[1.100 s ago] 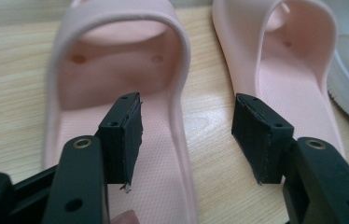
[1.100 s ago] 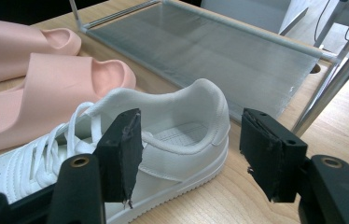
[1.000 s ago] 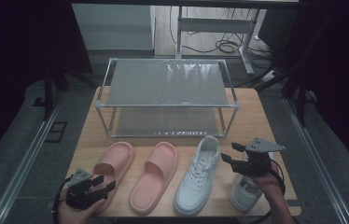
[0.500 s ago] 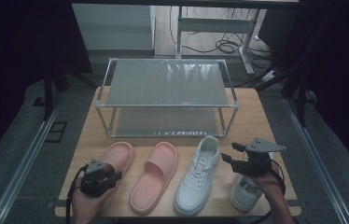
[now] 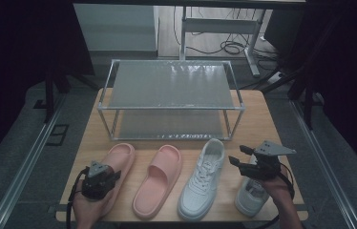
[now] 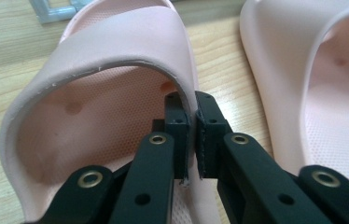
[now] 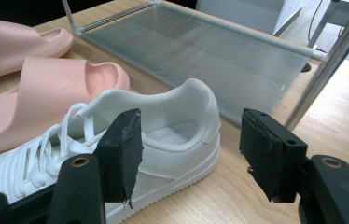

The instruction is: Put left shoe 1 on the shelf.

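Looking down from the high view, the left gripper (image 5: pixel 101 177) sits on the pink slipper (image 5: pixel 117 167) at the table's (image 5: pixel 272 124) near left. In the left gripper view, its jaws, just closed, pinch the slipper's strap edge. In the right gripper view, the right gripper (image 7: pixel 189 151) stands wide open, empty, near a white sneaker (image 7: pixel 163 135).

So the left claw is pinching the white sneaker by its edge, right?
Not the sneaker. The left claw is pinching the pink slipper by the edge of its strap, with the jaws having just closed on it. The left gripper view shows it.
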A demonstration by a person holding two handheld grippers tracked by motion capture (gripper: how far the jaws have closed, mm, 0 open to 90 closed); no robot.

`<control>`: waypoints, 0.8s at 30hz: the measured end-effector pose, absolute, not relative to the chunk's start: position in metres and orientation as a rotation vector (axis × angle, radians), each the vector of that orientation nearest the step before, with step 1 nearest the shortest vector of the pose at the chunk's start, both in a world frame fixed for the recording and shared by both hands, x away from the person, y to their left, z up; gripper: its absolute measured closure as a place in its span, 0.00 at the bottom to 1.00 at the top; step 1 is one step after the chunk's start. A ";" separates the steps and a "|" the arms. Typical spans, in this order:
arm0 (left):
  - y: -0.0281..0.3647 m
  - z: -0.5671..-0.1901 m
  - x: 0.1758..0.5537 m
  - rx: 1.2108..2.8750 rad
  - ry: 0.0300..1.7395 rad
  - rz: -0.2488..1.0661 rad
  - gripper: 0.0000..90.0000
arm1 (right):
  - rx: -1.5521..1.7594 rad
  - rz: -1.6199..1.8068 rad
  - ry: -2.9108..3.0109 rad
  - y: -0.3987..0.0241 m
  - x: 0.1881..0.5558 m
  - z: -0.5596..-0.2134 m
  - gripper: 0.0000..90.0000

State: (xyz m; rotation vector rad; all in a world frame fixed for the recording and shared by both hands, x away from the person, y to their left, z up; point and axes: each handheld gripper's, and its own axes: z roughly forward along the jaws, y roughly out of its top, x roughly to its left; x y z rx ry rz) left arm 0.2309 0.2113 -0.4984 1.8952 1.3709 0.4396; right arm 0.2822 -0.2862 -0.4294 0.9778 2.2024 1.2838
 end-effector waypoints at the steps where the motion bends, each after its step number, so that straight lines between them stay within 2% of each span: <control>1: 0.212 -0.498 0.230 1.893 1.370 0.437 0.95 | 0.979 1.283 2.200 -0.287 0.282 -0.429 0.44; 11: 0.214 -0.481 0.233 1.874 1.312 0.410 0.95 | 0.978 1.289 2.196 -0.288 0.282 -0.428 0.44; 24: 0.200 -0.463 0.257 1.867 1.265 0.399 0.95 | 0.974 1.293 2.191 -0.289 0.280 -0.426 0.44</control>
